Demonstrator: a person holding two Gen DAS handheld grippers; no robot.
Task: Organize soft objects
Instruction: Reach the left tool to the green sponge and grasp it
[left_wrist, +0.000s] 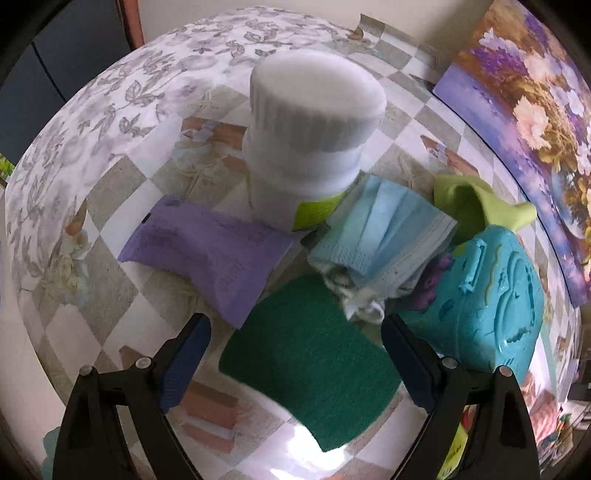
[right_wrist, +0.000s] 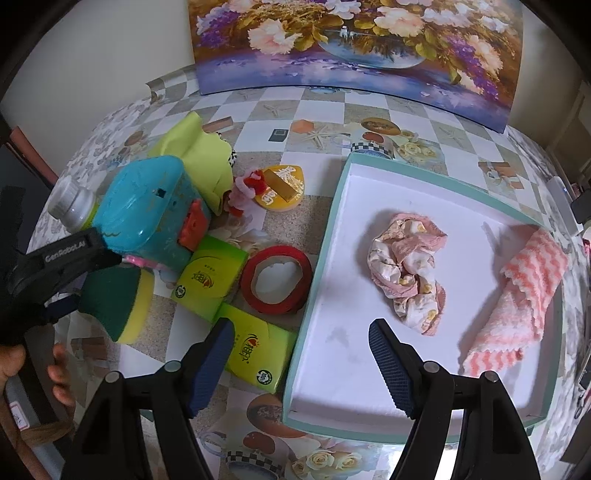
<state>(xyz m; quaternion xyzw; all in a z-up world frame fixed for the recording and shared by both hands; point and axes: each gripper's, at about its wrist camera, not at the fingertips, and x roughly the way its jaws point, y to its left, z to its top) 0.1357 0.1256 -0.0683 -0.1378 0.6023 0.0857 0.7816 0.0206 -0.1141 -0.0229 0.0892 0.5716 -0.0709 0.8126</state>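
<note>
Left claw (left_wrist: 295, 354) apart over green sponge (left_wrist: 306, 373), right claw (right_wrist: 301, 356) apart astride tray (right_wrist: 317, 258) edge

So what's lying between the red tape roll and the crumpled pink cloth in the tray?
In the right wrist view, only the tray's teal wall and bare white floor separate the red tape roll from the crumpled pink cloth.

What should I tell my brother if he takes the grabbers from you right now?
Left gripper: open, empty, above the green sponge.
Right gripper: open, empty, over the near edge of the tray.
Done: the crumpled cloth and the pink striped towel lie in the tray.
Left: the sponge, the purple cloth, the blue face mask and the lime cloth are on the table, beside the teal toy.
</note>
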